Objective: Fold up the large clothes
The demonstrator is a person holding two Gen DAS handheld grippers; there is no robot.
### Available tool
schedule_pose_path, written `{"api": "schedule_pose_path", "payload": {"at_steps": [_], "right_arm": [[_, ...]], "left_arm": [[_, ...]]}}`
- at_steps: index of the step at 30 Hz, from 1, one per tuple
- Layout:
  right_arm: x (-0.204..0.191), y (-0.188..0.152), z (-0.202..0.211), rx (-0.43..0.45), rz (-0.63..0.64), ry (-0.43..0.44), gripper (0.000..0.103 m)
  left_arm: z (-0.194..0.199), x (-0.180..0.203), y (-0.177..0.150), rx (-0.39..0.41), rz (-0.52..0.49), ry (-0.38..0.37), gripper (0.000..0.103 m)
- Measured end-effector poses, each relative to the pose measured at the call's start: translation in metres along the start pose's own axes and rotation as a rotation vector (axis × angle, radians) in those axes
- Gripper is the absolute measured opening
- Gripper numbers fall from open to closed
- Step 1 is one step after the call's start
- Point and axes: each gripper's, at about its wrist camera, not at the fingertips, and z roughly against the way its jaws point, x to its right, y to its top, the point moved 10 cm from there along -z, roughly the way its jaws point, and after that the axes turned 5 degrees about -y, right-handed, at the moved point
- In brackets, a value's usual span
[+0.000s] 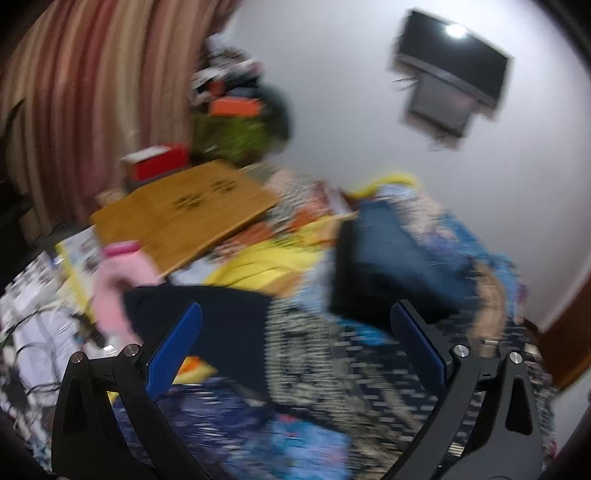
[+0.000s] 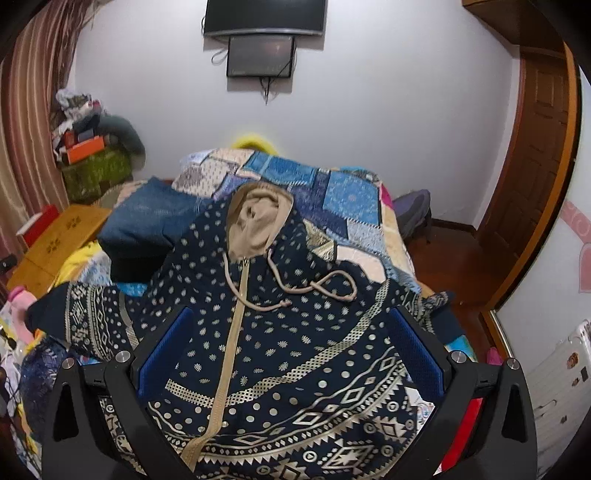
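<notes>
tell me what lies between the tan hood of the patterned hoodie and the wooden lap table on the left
In the right wrist view, a folded blue garment lies between the hood of the hoodie and the wooden lap table.

One navy zip-up hoodie (image 2: 280,332) with a beige geometric pattern lies spread over the near end of the bed, with one tan-lined hood and two beige drawstrings (image 2: 317,288). One folded dark blue denim garment (image 2: 147,218) sits toward the bed's left edge. One blue patchwork quilt (image 2: 343,195) covers the bed. One pale wooden lap table (image 2: 62,236) stands beside that left edge. Two dark screens (image 2: 264,16) hang on the wall.
</notes>
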Motion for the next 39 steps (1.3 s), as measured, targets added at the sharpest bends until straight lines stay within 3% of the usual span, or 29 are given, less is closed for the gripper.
{"api": "schedule_pose_path", "payload": {"at_steps": [3, 9, 11, 18, 23, 26, 28, 31, 37, 39], "right_arm": [[-0.004, -0.004, -0.011, -0.029, 0.008, 0.002, 0.103], [-0.005, -0.01, -0.028, -0.081, 0.005, -0.004, 0.103], [-0.004, -0.012, -0.033, -0.096, -0.001, -0.004, 0.103], [-0.003, -0.016, -0.045, -0.131, -0.004, -0.015, 0.103], [-0.001, -0.019, -0.049, -0.142, -0.001, -0.022, 0.103], [0.001, -0.021, -0.05, -0.148, -0.005, -0.024, 0.103], [0.002, -0.021, -0.051, -0.153, -0.009, -0.024, 0.103], [0.003, -0.022, -0.05, -0.156, -0.014, -0.02, 0.103], [0.008, -0.02, -0.046, -0.14, -0.011, -0.023, 0.103], [0.01, -0.02, -0.044, -0.137, -0.013, -0.022, 0.103]], "left_arm": [[-0.032, -0.044, -0.019, -0.106, 0.069, 0.061, 0.103], [-0.076, -0.097, -0.064, -0.297, 0.251, 0.011, 0.102], [-0.086, -0.105, -0.078, -0.342, 0.307, -0.016, 0.094], [-0.12, -0.115, -0.095, -0.415, 0.434, -0.108, 0.083], [-0.14, -0.131, -0.101, -0.445, 0.529, -0.098, 0.064], [-0.139, -0.134, -0.093, -0.421, 0.504, -0.062, 0.048], [-0.135, -0.133, -0.086, -0.396, 0.455, -0.033, 0.028], [-0.125, -0.121, -0.066, -0.344, 0.343, 0.012, 0.011], [-0.1, -0.072, -0.018, -0.232, 0.192, -0.023, 0.006], [-0.09, -0.045, 0.001, -0.198, 0.156, -0.077, 0.004]]}}
